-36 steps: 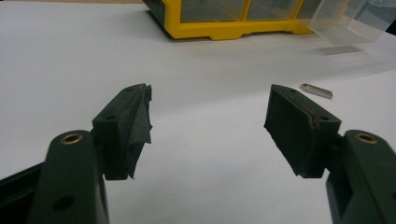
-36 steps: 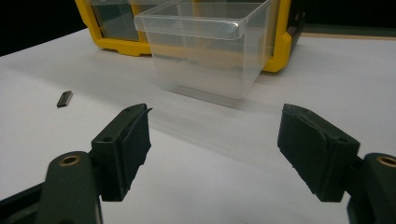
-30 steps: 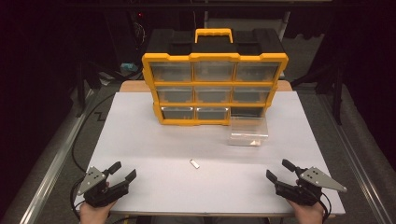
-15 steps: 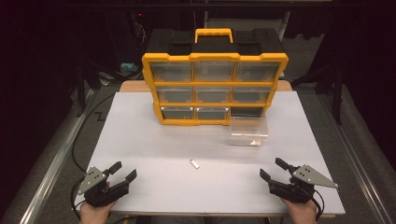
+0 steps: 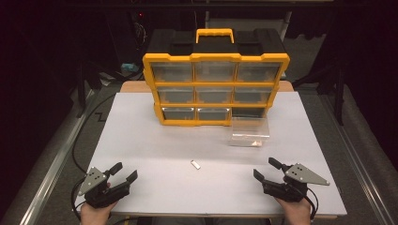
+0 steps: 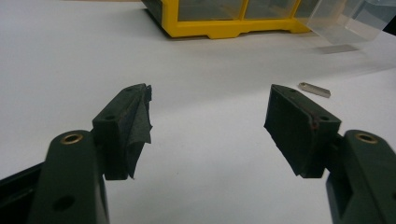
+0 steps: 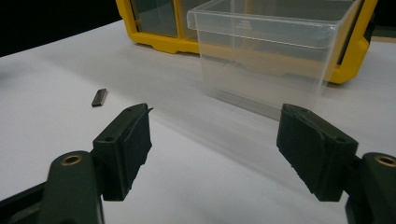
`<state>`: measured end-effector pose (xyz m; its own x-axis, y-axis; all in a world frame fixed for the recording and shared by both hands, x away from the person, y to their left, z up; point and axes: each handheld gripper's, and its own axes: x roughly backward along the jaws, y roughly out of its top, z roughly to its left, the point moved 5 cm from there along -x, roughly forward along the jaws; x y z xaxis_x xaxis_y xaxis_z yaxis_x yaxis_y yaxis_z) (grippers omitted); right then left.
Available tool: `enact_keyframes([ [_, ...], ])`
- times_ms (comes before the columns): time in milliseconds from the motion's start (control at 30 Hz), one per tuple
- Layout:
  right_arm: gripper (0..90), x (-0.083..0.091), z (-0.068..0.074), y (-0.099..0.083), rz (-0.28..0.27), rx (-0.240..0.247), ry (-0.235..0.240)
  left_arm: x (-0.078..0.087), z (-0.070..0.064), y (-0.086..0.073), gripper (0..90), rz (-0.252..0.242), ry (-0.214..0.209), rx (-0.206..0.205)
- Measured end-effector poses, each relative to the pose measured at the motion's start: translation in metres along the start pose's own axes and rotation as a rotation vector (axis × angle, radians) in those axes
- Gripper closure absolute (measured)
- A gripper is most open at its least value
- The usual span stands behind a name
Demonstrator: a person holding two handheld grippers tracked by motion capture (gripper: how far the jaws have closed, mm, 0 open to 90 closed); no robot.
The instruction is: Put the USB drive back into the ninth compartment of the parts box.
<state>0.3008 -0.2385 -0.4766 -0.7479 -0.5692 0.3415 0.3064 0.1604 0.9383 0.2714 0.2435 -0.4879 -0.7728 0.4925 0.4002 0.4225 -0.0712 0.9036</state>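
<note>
A white bench (image 5: 141, 140) in a dark room carries a yellow drawer cabinet (image 5: 216, 84). In front of it lies a small metal piece (image 5: 195, 164), long axis diagonal. Left gripper (image 5: 123, 174) and right gripper (image 5: 268, 168) fingers are spread, empty

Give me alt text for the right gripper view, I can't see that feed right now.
The right gripper hangs open over the white table, jaws wide apart and holding nothing. Straight ahead stands a clear plastic drawer, pulled out in front of the yellow organizer. A small dark metal piece lies on the table to the left.
</note>
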Motion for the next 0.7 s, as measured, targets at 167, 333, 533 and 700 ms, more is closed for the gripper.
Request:
enact_keyframes([
  [167,26.7,-0.008,0.006,0.001,0.007,0.010,0.023,0.000,0.000,0.000,32.2,0.001,0.000,-0.001],
  [333,26.7,-0.015,0.013,0.003,0.012,0.021,0.045,0.000,0.000,0.000,32.2,0.001,0.001,-0.001],
  [533,26.7,-0.022,0.020,0.004,0.016,0.017,0.081,0.000,0.000,0.000,32.2,0.002,0.000,-0.001],
  [700,26.7,-0.028,0.024,0.005,0.018,0.018,0.102,-0.001,0.000,0.000,32.2,0.003,0.000,-0.003],
])
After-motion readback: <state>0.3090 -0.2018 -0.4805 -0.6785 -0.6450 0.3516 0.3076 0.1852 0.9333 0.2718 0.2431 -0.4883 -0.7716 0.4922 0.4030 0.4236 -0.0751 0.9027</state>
